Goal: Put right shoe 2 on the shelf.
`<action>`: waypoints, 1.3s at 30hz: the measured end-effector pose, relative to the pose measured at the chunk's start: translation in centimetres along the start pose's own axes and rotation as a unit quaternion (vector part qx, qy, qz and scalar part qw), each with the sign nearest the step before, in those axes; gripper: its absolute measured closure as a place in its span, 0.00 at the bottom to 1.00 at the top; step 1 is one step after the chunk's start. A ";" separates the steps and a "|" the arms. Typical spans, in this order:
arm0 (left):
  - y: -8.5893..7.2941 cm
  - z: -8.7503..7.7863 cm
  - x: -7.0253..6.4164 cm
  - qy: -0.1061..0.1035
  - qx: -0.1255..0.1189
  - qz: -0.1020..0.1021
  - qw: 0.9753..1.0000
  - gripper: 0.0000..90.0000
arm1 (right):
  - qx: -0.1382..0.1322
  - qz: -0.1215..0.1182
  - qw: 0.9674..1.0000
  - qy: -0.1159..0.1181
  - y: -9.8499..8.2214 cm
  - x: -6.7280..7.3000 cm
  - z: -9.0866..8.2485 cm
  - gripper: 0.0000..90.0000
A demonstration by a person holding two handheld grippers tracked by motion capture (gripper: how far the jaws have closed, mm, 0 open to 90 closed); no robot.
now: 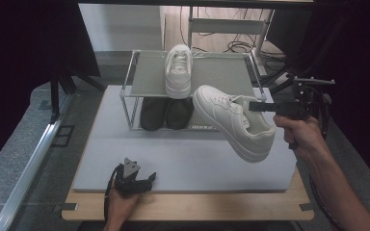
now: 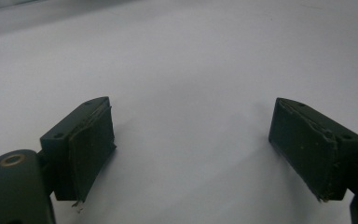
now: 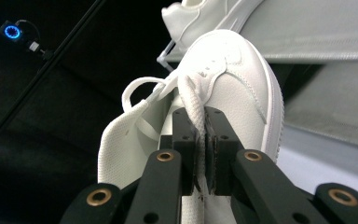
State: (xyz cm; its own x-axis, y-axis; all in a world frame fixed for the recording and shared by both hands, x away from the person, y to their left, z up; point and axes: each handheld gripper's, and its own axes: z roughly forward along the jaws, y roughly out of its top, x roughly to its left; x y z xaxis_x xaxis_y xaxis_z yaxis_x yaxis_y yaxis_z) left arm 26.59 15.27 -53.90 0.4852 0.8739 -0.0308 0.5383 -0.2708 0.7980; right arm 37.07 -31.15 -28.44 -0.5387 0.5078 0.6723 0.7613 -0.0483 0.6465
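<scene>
White leather sneaker [image 1: 235, 122] hangs in the air just in front of the two-shelf shoe rack [image 1: 134, 77], toe tilted toward it, its collar pinched between the closed jaws of the right gripper [image 1: 257, 106]. Its mate [image 1: 178, 70] already sits on the rack's top shelf, with dark shoes [image 1: 166, 113] below. This looks like the carry step; next the sneaker must clear the top rail and land beside its mate. Well in front of the rack, the left gripper [image 1: 147, 180] rests wide open on the grey mat [image 1: 183, 159].

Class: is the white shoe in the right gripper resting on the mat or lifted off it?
Lifted: the shoe hangs tilted above the mat, pinched by the right gripper.
</scene>
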 end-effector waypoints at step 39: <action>0.0 0.0 0.0 0.000 -0.001 0.001 1.000 0.15 | -0.105 0.040 0.987 -0.118 8.2 -4.4 7.4 0.93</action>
State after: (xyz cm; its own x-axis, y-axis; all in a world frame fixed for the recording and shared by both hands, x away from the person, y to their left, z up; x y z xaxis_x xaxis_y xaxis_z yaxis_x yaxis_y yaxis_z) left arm 26.59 15.29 -53.92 0.4859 0.8735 -0.0286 0.5362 -0.2721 0.7991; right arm 48.33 -27.38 -28.80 -0.3632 0.6796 0.6373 0.6924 -0.2608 0.6727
